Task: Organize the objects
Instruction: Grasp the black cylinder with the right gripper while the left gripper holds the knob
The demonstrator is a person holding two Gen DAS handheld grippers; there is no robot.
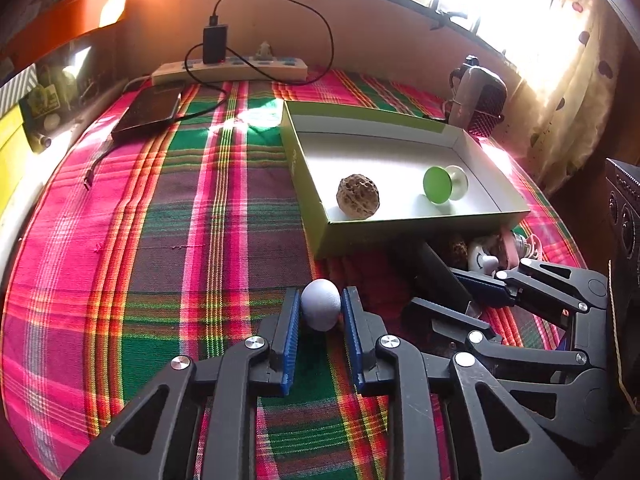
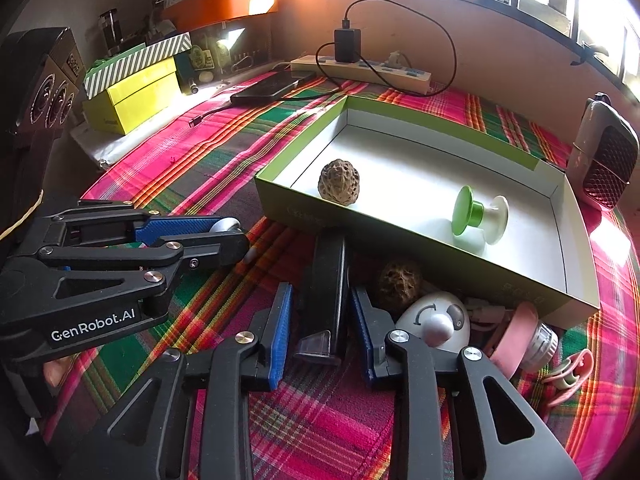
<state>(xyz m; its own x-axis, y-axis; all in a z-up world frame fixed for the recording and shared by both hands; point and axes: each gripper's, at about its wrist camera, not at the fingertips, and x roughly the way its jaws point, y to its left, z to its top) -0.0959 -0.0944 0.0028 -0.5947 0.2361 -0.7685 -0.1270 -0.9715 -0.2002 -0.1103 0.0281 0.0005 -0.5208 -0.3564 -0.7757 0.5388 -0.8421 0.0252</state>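
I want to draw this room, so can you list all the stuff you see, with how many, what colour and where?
Box: one, green outside, white inside, on the cloth.
Walnuts: two, brown; one in the box, one in front of it.
Knob: one, green and white, in the box.
Egg: one, white, between the left claw's pads.
Black bar: one, between the right claw's pads.
Power strip: one, cream, by the wall.
Checked cloth: one, pink and green, under everything.
Left claw: black with blue pads, shut on the egg.
Right claw: black with blue pads, around the bar.
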